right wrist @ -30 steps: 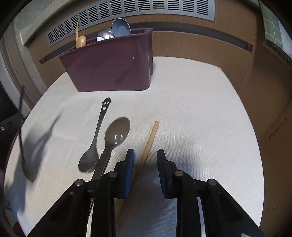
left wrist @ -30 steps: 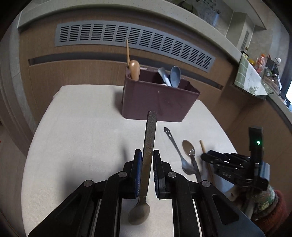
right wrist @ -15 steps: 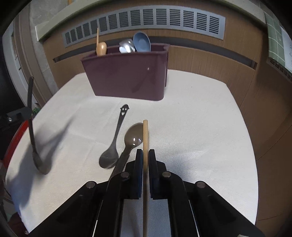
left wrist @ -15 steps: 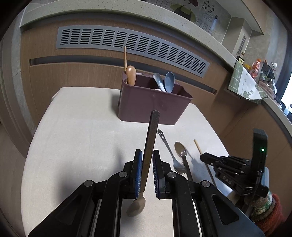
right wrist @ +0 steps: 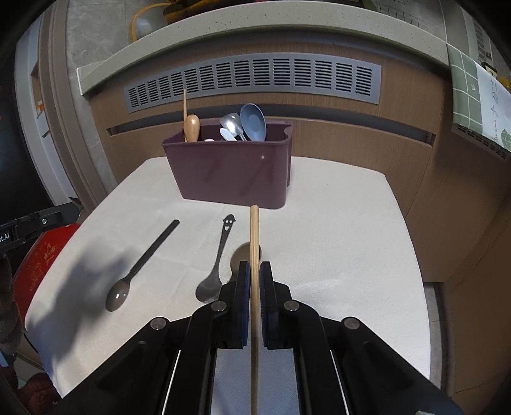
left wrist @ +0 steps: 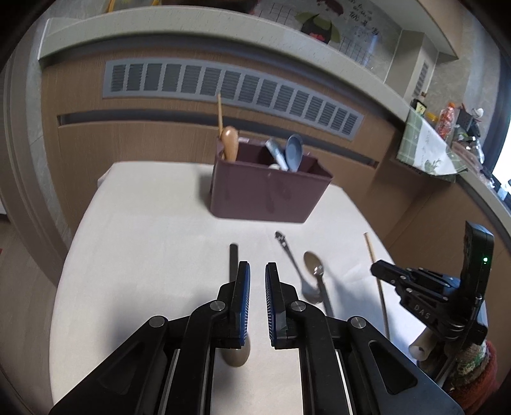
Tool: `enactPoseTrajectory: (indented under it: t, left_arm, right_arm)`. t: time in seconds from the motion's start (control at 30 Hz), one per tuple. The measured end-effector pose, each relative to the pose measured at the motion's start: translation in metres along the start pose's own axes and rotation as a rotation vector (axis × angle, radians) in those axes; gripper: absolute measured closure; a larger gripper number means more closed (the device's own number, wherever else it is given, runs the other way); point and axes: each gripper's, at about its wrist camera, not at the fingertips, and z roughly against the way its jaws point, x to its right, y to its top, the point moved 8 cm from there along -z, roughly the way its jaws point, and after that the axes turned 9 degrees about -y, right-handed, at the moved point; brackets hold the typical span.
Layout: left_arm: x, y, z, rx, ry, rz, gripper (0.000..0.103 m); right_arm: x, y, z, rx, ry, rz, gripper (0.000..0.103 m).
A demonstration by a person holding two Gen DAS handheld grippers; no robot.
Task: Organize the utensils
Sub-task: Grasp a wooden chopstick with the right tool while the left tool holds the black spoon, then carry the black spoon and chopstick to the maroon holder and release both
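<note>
Big table under a white cloth (left wrist: 143,223), close to a brown wooden wall (left wrist: 127,140). Long grey metal vent with many little slots (left wrist: 223,86) set high in that wall. Pale speckled stone ledge (left wrist: 191,28) along the top. Green and white checked cloth (left wrist: 418,140) hanging over the ledge on the right, small bottles (left wrist: 445,119) behind it. Round red thing with pale marks (right wrist: 44,255) beside the table's left edge, partly hidden.

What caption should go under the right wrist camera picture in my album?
Right gripper clamps a wooden chopstick pointing toward the maroon utensil bin.
</note>
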Motion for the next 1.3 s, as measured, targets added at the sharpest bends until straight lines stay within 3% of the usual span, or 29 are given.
enactPoseTrajectory:
  t: [0.27,0.47,0.77,0.93,1.3]
  left_arm:
    - [-0.025,-0.029,-0.043,-0.137,-0.01,0.074,0.091]
    - [-0.029,-0.047,-0.081,-0.248,0.005,0.055,0.089]
    - [-0.029,-0.038,-0.11,-0.268,0.096,-0.035,0.087]
    - [-0.028,-0.034,-0.115,-0.276,0.112,-0.058,0.087]
    - [-0.026,-0.018,-0.136,-0.315,0.123,-0.103,0.087]
  right_arm:
    - [0.015,-0.024,-0.028,-0.089,-0.003,-0.04,0.098]
    - [0.018,-0.038,-0.045,-0.154,0.031,-0.086,0.096]
    - [0.012,-0.043,-0.056,-0.17,0.021,-0.044,0.093]
    - [0.005,-0.035,-0.061,-0.159,-0.022,0.021,0.096]
    - [-0.006,-0.015,-0.047,-0.076,0.014,0.028,0.098]
